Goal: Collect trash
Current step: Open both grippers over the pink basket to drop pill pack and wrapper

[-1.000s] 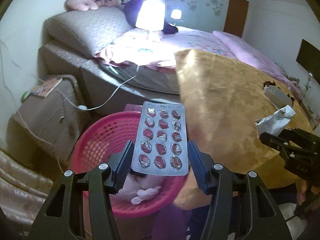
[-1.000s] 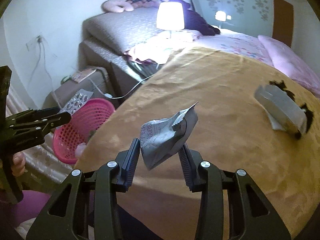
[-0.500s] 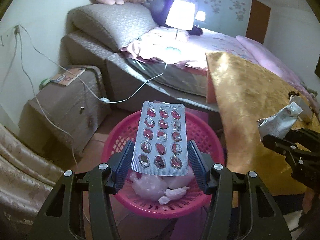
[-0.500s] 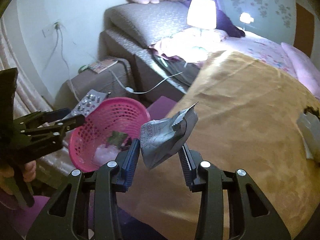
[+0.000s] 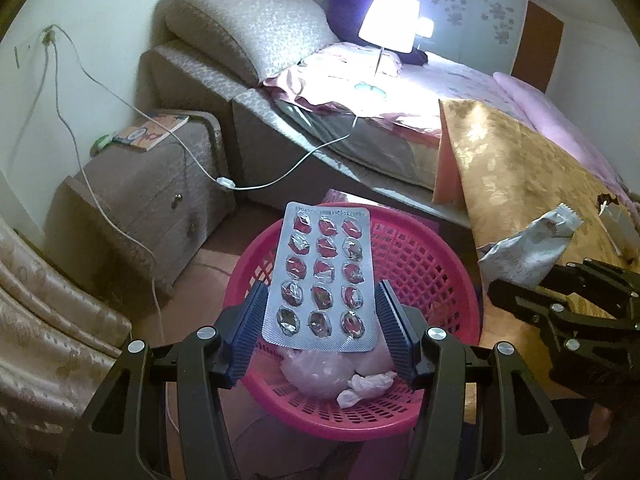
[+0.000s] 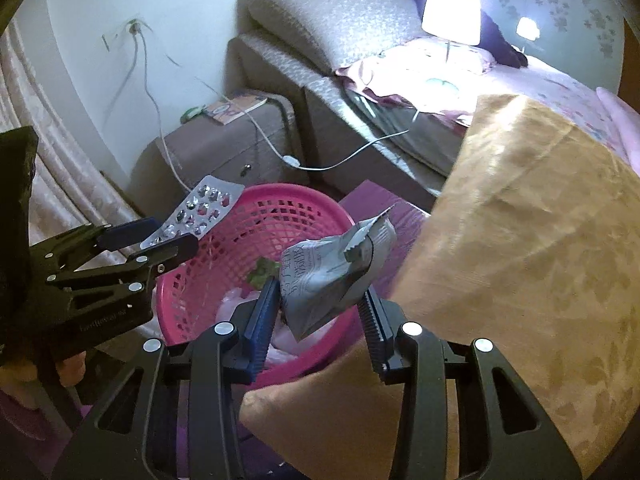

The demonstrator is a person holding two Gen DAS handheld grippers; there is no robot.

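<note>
My left gripper is shut on a silver blister pack with red pills and holds it above the pink mesh basket. The pack also shows in the right wrist view. My right gripper is shut on a crumpled grey foil wrapper and holds it over the right rim of the basket. The wrapper shows in the left wrist view too. The basket holds a pink plastic bag and a crumpled tissue.
A gold-covered table stands right of the basket. A brown nightstand with a book is to the left. A bed with a lit lamp lies behind. A white cable hangs across the floor gap.
Both grippers swung left from over the gold table to over the pink basket, each still holding its item. The basket now sits directly under both.
</note>
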